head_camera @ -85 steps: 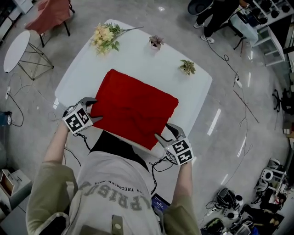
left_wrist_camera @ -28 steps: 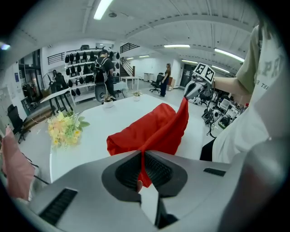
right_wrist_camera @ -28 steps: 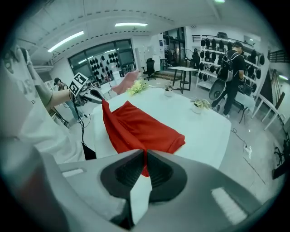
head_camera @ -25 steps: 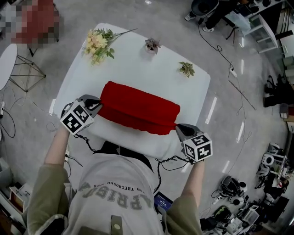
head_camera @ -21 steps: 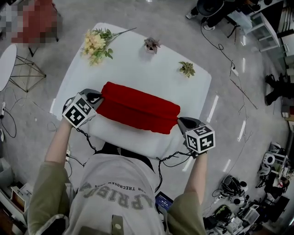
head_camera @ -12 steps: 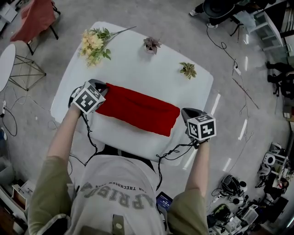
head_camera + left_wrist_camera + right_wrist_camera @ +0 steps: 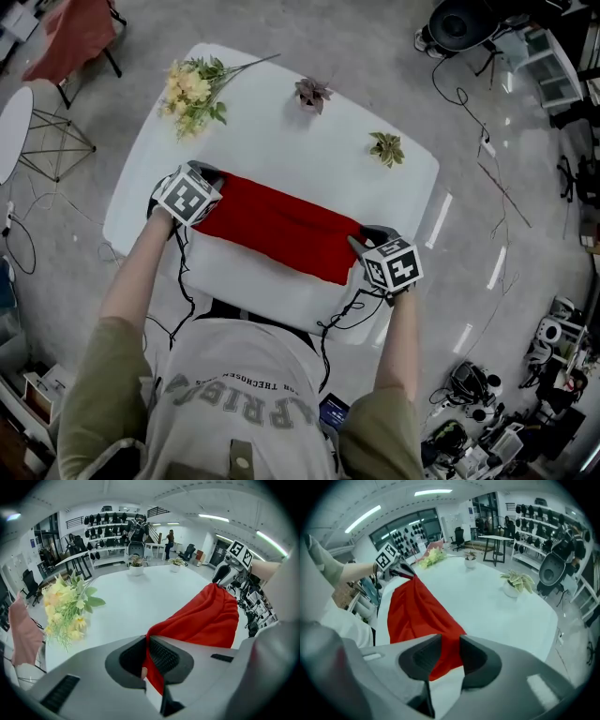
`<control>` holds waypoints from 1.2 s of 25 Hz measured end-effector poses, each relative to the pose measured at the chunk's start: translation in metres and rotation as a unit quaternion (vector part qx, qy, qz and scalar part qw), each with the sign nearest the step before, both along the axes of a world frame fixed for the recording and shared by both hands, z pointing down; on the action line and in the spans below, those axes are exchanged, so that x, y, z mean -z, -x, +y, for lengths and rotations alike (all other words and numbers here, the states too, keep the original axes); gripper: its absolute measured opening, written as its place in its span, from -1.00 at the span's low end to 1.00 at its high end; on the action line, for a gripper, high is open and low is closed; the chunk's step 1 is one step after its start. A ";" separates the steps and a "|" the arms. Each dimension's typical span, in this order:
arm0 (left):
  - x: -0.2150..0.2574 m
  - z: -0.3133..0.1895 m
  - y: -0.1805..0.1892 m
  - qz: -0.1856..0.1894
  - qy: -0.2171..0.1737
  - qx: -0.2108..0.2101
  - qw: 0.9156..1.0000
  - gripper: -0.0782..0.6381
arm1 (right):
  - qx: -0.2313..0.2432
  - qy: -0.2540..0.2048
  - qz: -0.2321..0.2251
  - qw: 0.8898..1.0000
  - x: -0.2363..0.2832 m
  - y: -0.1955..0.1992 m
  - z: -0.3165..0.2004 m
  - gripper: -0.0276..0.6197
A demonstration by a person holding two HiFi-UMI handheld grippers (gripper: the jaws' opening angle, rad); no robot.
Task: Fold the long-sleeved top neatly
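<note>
The red long-sleeved top (image 7: 281, 225) lies folded into a long narrow band across the white table (image 7: 281, 136). My left gripper (image 7: 208, 180) is shut on the band's left end, and red cloth (image 7: 201, 616) is pinched between its pads (image 7: 159, 656). At the band's right end is my right gripper (image 7: 361, 241). Its jaws are opening, and a fold of the red top (image 7: 417, 606) lies in the gap of the right gripper (image 7: 449, 645), loose from the pads. Across the cloth, the left gripper view shows the right gripper (image 7: 224, 573) and the right gripper view shows the left gripper (image 7: 397, 568).
A bunch of yellow flowers (image 7: 194, 84) lies at the table's far left. Two small potted plants (image 7: 314, 92) (image 7: 386, 148) stand at the far side. The person's torso is against the near edge. A round side table (image 7: 14, 127) and cables are on the floor.
Both grippers carried the top's near edge away from the person and down, which narrowed the band. The right gripper's jaws have parted; the left stays shut on the cloth.
</note>
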State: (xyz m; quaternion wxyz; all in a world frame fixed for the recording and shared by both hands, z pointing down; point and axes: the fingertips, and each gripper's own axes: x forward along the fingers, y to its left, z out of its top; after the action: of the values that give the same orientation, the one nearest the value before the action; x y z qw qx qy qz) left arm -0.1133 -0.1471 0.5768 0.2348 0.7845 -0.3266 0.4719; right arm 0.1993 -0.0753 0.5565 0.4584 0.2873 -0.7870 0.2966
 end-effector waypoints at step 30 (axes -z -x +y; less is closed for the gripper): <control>0.024 -0.008 -0.022 -0.072 -0.092 -0.183 0.976 -0.33 | 0.113 -0.089 0.017 0.990 0.019 0.012 -0.033 -0.47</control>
State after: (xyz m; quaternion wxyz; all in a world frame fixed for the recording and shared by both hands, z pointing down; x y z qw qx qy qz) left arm -0.0913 -0.1553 0.5531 0.0469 0.8134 -0.2353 0.5299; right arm 0.1873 -0.1087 0.5374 0.4750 0.2416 -0.8295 0.1669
